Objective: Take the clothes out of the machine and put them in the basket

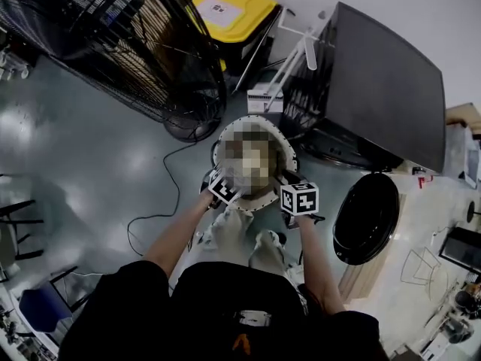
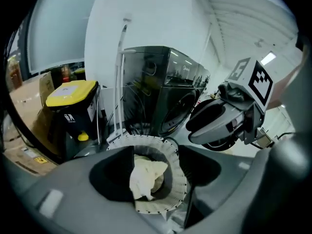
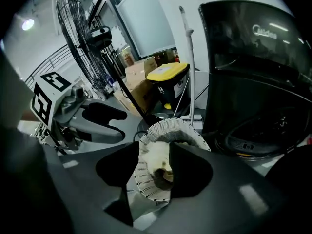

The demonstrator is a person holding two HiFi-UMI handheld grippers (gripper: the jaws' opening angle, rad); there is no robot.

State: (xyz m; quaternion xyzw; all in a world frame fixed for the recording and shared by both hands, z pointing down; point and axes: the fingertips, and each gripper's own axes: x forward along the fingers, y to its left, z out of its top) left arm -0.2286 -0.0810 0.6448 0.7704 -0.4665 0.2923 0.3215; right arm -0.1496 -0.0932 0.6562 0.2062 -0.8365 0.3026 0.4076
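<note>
Glossy grey floor [image 1: 98, 156] lay under everything. Left gripper [image 2: 153, 167] and right gripper [image 3: 153, 165] hovered with jaws spread, pinching nothing, above the round white perforated plastic basket [image 2: 176, 179], where soft, crumpled cream clothes [image 2: 145, 177] lay. Best to lift both straight clear of the rim before reaching toward the boxy black front-loading washing machine [image 1: 383, 89], its round door [image 1: 366, 218] swung open.
</note>
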